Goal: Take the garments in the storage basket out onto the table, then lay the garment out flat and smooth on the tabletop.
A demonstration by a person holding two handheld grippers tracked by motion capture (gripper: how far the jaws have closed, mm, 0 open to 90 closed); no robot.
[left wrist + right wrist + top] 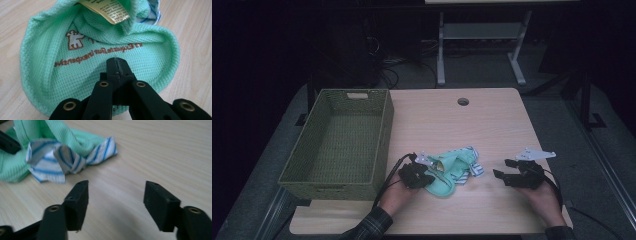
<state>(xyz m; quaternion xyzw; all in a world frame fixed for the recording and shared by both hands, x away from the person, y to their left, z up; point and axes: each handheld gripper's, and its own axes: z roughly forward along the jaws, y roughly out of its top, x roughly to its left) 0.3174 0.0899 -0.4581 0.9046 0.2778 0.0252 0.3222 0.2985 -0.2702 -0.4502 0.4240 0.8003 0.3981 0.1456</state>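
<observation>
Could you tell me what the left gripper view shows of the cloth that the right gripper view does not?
Left gripper view alone: the left gripper shut on the green cloth's hem, brown embroidered lettering, a small animal emblem and a yellow care label. Right gripper view alone: the right gripper open over bare table, and the blue-striped white fabric spread out. Both share the green cloth and the wooden table.

Counted: one bench [492,130] — one green woven basket [384,131] on it, one mint-green garment [50,50] with striped blue-and-white trim, one yellow label [110,11] on the garment. Claws — two: left claw [430,176], right claw [503,169].
</observation>
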